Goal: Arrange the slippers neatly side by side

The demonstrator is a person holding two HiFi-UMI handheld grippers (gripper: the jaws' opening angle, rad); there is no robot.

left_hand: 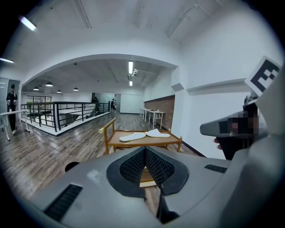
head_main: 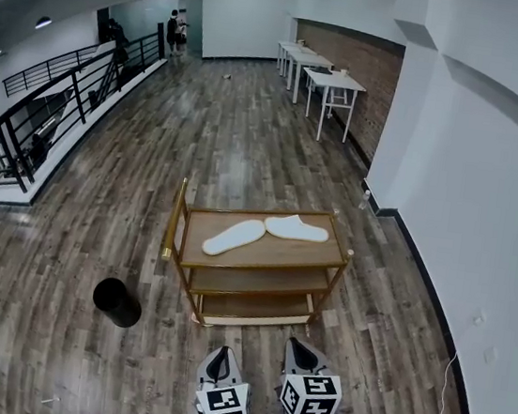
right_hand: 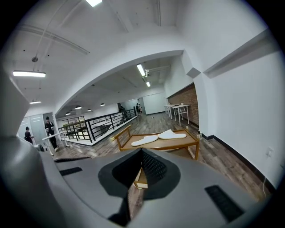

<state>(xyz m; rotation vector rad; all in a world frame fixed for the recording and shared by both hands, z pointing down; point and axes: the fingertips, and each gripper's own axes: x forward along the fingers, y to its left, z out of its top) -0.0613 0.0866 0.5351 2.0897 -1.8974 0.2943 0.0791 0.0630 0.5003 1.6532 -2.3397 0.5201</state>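
- Jaws of my left tool (left_hand: 144, 164) are pressed fully together, with nothing between them.
- My right tool (right_hand: 141, 165) is the same: closed tight and empty.
- I hold both tools side by side, just short of the wooden trolley (head_main: 261, 264) and touching nothing on it.
- The two white slippers lie on the trolley's top shelf, well ahead of both tools.
- The left slipper (head_main: 234, 237) slants, while the right slipper (head_main: 296, 228) lies nearly crosswise. Their ends come close at mid-shelf, so they form a shallow angle and are not parallel.
- A black bin (head_main: 117, 302) stands on the plank floor (head_main: 64, 251), left of the trolley.
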